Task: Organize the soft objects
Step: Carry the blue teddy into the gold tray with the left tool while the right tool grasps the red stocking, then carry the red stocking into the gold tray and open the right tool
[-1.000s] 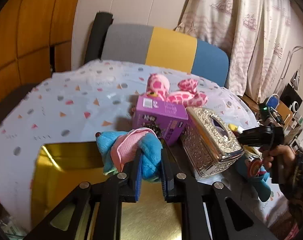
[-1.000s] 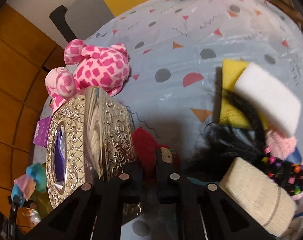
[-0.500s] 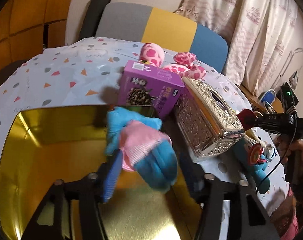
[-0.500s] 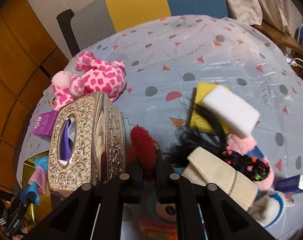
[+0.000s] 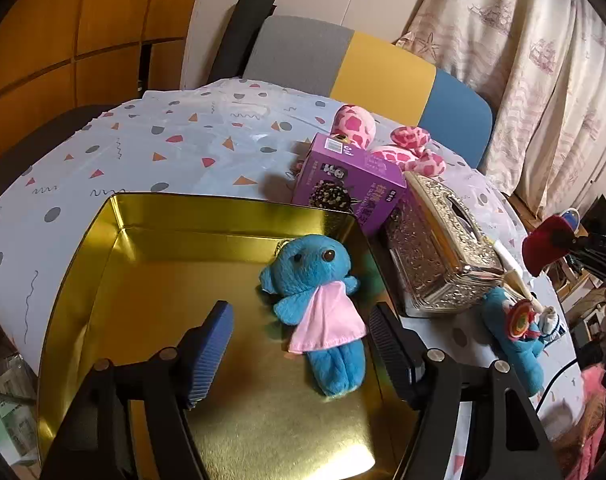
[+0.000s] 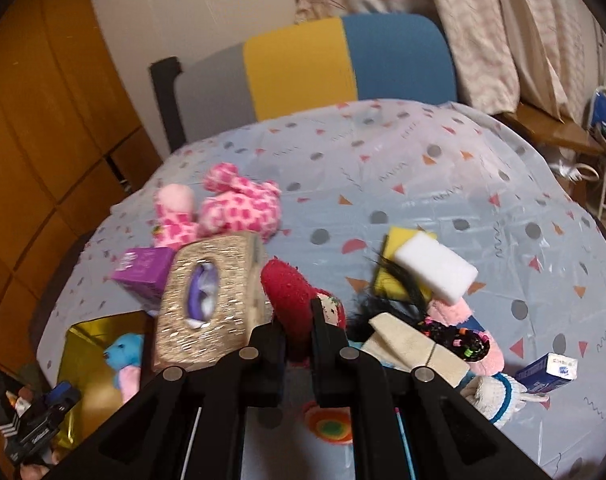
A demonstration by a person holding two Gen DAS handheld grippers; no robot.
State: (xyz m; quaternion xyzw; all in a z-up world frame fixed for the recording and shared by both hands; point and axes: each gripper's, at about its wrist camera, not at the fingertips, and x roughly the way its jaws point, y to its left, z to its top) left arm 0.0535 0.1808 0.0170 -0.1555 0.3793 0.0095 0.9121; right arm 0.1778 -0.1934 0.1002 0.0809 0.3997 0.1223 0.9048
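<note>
We note the left claw (image 5: 299, 344) with jaws just opened wide, nothing pressed between the pads. The blue plush bear in a pink cloth dress (image 5: 317, 304) lies face up on the floor of the shiny gold rectangular tin tray (image 5: 143, 280), near its right wall, between the pads but apart from them. The right claw (image 6: 297, 320) is clamped on a red fuzzy plush toy (image 6: 291, 292), held above the counter covered in pale patterned cloth (image 6: 423, 184), beside the embossed silver tissue box (image 6: 207, 300).
</note>
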